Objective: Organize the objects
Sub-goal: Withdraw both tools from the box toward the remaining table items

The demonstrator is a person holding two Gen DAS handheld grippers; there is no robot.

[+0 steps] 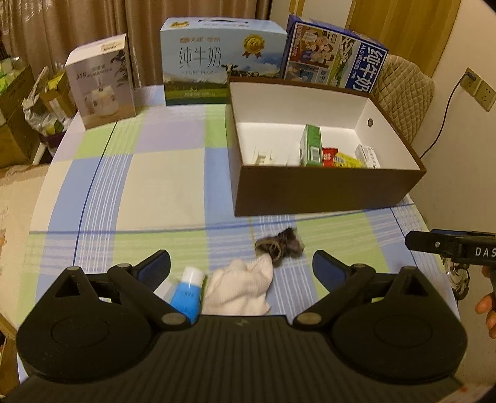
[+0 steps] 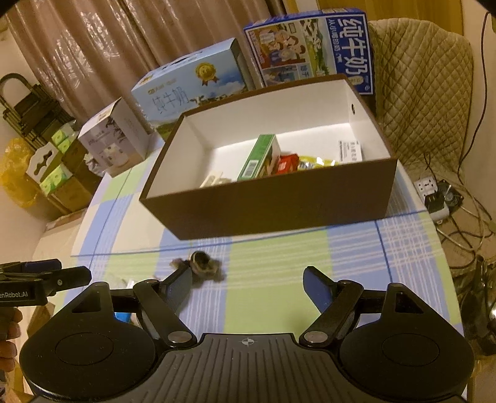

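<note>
Both tongs, left tongs [image 1: 241, 263] and right tongs [image 2: 246, 279], stand apart and grip nothing above the checked tabletop [image 1: 139, 173]. Near them lie a furry hair tie [image 1: 280, 246], a white sock [image 1: 240, 290] and a blue tube [image 1: 187, 291]; farther off, to the right, sits the brown box [image 1: 325, 192].

A lived-in home, most likely a dining corner: a table [image 1: 161, 173] under a blue, green and cream checked cloth stands before floor-length beige curtains [image 1: 93, 24]. At twelve o'clock, two retail milk cartons [image 1: 217, 62] and a small appliance box [image 1: 102, 80] line the far edge. At two o'clock, a chair with a quilted cover [image 1: 403, 90] sits by a wall socket [image 1: 479, 90] with a cord plugged in. At nine o'clock, stacked cardboard boxes and bags [image 1: 18, 102] crowd the floor; at three o'clock, a power strip and tangled cables [image 2: 440, 198] lie below the table's edge.
</note>
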